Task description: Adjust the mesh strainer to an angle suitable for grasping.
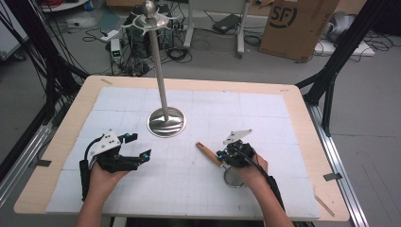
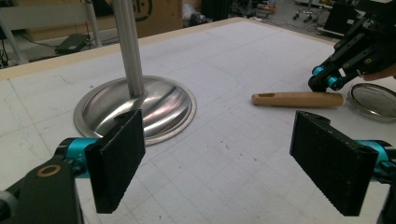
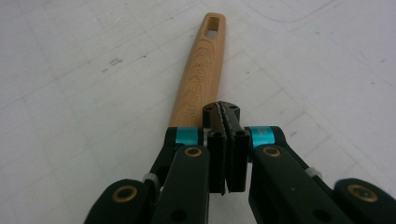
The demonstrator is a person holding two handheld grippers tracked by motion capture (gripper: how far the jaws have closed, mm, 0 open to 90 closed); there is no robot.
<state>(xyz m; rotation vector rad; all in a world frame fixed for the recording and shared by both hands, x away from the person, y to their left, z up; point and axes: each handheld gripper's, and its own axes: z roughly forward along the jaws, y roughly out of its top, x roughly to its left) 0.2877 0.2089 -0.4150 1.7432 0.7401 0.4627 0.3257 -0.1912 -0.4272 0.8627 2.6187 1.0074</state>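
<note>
So, the strainer (image 1: 222, 163): it lies flat on the white mat (image 1: 198, 198), lower right of centre in the high view, wooden handle (image 1: 208, 154) pointing up-left toward the stand, round mesh bowl (image 1: 233, 178) under your right hand (image 1: 250, 170). In the left gripper view the handle sits at mid-right w/ the metal rim (image 2: 376, 99) at the right edge.

Your right gripper (image 1: 230, 156) is down at the near end of the handle, where wood meets metal. In the right gripper view its jaws stand pressed together, pads face to face, w/ the handle (image 3: 198, 77) running away beyond them toward the top of the frame, hang-hole at the far tip. What's between the pads I can't tell; probably the thin neck, but that bit is hidden. So I'd call the step in hand the grasp: closed, not lifted yet, strainer on the mat.

Your left gripper (image 1: 137, 147) rests at lower left, jaws wide apart, holding nothing, aimed toward the stand base (image 2: 140, 109) and the handle.

The stand (image 1: 160, 71) rises upper centre, hooks at its top (image 1: 150, 20), well apart from the strainer.

Next, as I judge it: check the grip is firm, lift w/o letting the bowl swing, then bring the hang-hole up to a hook. That needs the handle tip free & the hole facing the hook; use the left to steady if it tilts.
</note>
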